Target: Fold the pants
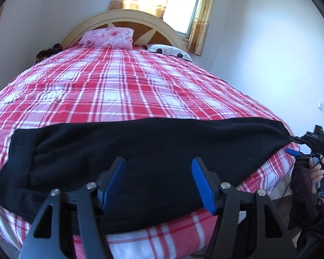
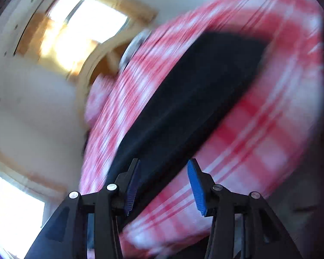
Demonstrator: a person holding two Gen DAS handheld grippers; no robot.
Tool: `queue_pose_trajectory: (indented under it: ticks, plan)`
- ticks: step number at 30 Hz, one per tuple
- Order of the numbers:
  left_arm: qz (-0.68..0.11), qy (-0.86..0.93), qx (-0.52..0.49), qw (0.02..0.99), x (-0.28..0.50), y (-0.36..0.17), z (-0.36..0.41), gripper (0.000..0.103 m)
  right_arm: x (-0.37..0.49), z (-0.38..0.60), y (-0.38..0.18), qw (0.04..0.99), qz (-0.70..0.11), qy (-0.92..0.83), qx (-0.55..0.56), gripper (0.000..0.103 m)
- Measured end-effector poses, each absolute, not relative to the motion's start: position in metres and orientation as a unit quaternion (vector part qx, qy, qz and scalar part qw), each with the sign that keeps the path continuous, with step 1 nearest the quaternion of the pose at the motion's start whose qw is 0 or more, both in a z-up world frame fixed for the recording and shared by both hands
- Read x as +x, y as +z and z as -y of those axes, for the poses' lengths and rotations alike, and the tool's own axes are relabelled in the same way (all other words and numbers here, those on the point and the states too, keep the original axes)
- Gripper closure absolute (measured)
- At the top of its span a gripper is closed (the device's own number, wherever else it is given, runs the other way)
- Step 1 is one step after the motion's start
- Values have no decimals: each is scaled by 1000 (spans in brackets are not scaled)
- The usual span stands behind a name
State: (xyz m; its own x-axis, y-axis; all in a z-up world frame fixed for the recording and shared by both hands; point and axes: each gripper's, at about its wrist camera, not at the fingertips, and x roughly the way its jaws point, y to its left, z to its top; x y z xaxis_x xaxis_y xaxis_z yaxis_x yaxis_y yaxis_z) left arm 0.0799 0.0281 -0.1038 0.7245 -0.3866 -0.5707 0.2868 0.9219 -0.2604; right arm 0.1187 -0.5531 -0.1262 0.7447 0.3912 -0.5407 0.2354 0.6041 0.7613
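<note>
Black pants point(image 1: 140, 151) lie flat across the near edge of the bed, waistband at the left. My left gripper point(image 1: 158, 164) is open just above their near edge, holding nothing. My right gripper point(image 1: 291, 144) shows at the far right of the left wrist view, beside the pants' right end. In the right wrist view, which is motion-blurred and tilted, the right gripper point(image 2: 163, 165) is open and empty, with the pants point(image 2: 187, 99) running away from its left finger.
The bed has a red and white plaid cover point(image 1: 118, 90). A pink pillow point(image 1: 108, 37) and a grey pillow point(image 1: 168, 50) lie by the wooden headboard point(image 1: 123, 15). A curtained window point(image 1: 183, 6) is behind. White walls close both sides.
</note>
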Motion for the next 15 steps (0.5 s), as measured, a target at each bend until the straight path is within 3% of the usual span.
queue_pose_trajectory:
  ticks: [6,9,11,15]
  plan:
    - [-318,-194,-104,922,79,-104,-30,32,159,493,-145,798,-402,84,442,59]
    - [-315,-194,-110,922,80,-102,-33,32,157,486,-147,808,-396,72,430,89]
    - [-313,-192,-115,923,80,-102,-37,32,160,482,-149,814,-399,65,417,97]
    - [-320,-183,-123,922,84,-107,-41,32,154,477,-148,823,-400,70,397,100]
